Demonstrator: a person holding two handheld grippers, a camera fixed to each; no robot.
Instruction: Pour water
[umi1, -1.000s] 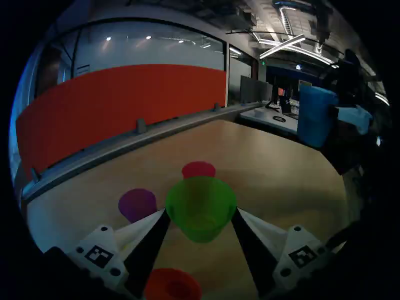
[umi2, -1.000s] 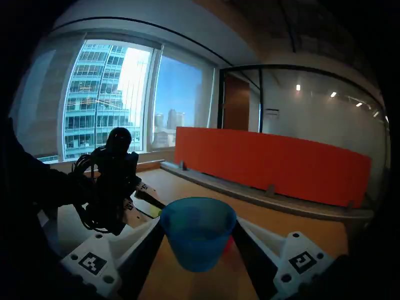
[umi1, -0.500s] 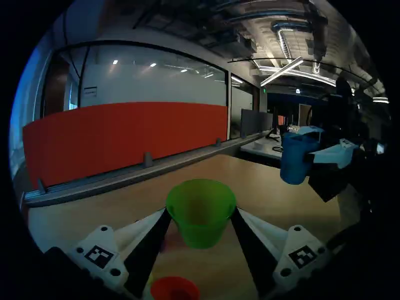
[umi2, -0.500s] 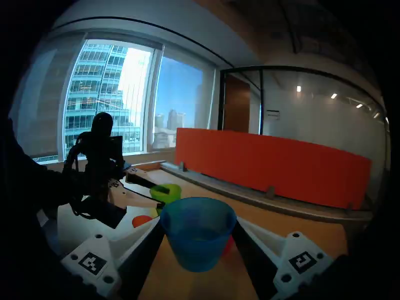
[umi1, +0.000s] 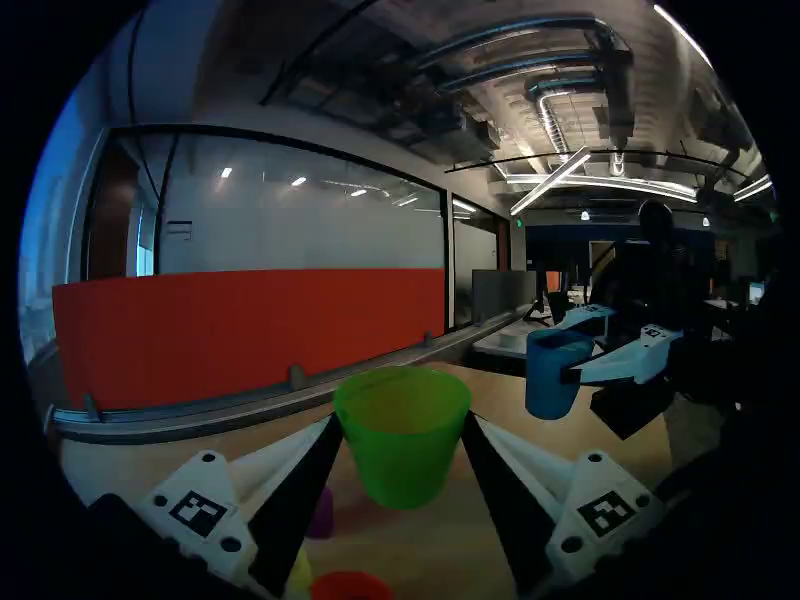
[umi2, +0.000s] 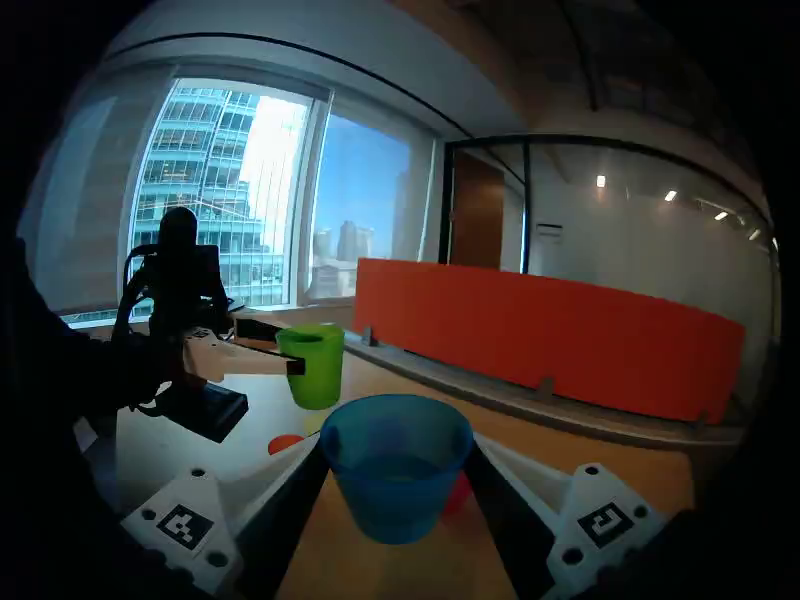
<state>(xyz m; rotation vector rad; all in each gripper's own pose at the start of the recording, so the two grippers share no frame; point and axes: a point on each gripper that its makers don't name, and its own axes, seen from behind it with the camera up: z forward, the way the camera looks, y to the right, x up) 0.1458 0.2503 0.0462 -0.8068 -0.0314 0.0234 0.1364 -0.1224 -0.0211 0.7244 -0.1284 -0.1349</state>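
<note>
left tongs (umi1: 402, 425) clamp the green cup (umi1: 402, 450), right tongs (umi2: 397, 445) the blue cup (umi2: 397, 480) mid-wall; light, squishy plastic, I'd guess.

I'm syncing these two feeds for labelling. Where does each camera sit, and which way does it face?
Left gripper view: rides on the left gripper, looking along jaws holding the green cup towards the orange partition; right gripper farther off at right.
Right gripper view: rides on the right gripper, looking along jaws holding the blue cup towards the windows; left gripper and a dark sleeve at left.
Shared: both cups, both grippers, the partition, the wooden table.
</note>
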